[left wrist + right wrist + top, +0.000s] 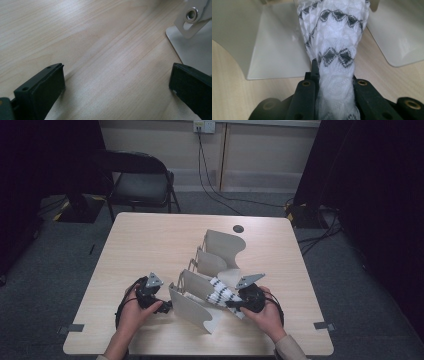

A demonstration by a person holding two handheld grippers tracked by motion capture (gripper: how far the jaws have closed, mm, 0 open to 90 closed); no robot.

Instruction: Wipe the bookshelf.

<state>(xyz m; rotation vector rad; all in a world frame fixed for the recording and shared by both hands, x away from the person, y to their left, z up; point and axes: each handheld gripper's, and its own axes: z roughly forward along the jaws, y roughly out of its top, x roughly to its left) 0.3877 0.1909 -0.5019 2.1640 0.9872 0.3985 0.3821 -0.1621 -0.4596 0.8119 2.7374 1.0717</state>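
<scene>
Nearest the person, two hands are seen coming in over the near edge of the light wooden table (130,235), each wrapped around a black gripper. The right gripper (234,304) is clamped on a white knitted cloth with black zigzag bands (334,50); in the right gripper view the fabric is bunched tightly between the two jaws, which are pressed against it on both sides. From the grip, the cloth is stretched away into the near compartment of a beige divider rack (192,307), where it is draped over the rack's base between two upright panels. The left gripper (162,307) is held just beside the rack's near left panel, its jaws spread wide with bare tabletop between them; a riveted corner of the rack (192,17) is seen close to its far jaw, though contact cannot be made out. Farther off, beyond the table, a black folding chair (137,180) is placed on the grey carpet, and cables are trailed from a wall socket (204,126).
</scene>
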